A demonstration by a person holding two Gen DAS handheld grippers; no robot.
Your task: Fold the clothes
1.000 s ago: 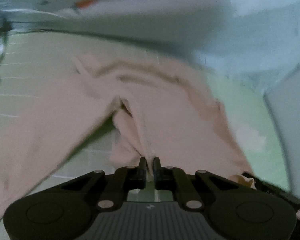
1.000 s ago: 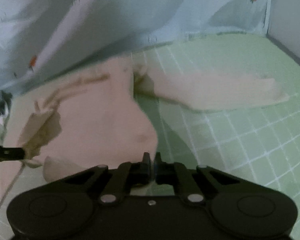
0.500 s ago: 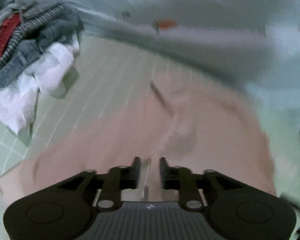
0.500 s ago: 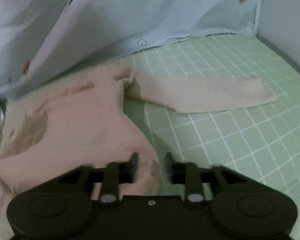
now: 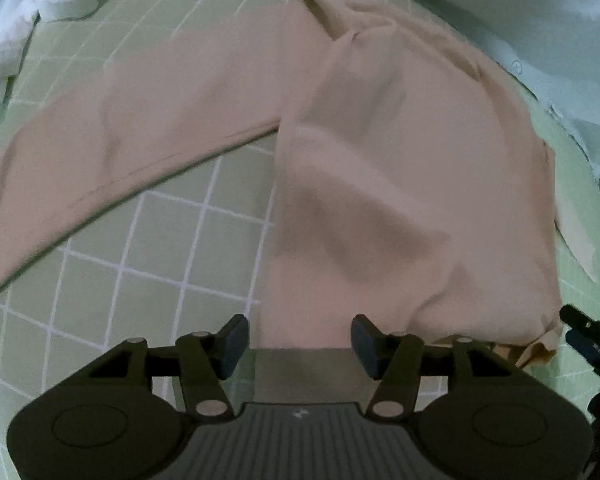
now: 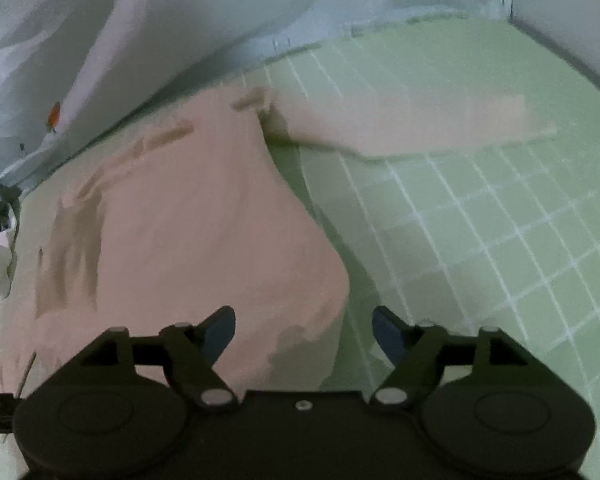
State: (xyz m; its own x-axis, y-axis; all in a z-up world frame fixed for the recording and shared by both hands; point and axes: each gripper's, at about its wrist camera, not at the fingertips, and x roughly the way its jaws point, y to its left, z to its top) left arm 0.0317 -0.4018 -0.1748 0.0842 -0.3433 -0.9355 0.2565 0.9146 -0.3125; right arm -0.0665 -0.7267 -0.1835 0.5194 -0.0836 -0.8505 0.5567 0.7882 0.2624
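we see the beige top (image 5: 400,168) lying on the green mat (image 5: 148,264), body spread with soft wrinkles and both sleeves out to the sides: one sleeve (image 5: 132,120) in the left view, the other (image 6: 412,124) in the right view. our left gripper (image 5: 296,340) and right gripper (image 6: 303,330) hover at its near hem, fingers wide apart, holding nothing. we judge the top laid out but not folded (no layer lies doubled over another); sleeves and body are left to fold. a white pile (image 5: 28,12) sits apart, and pale blue cloth (image 6: 180,20) lies behind.
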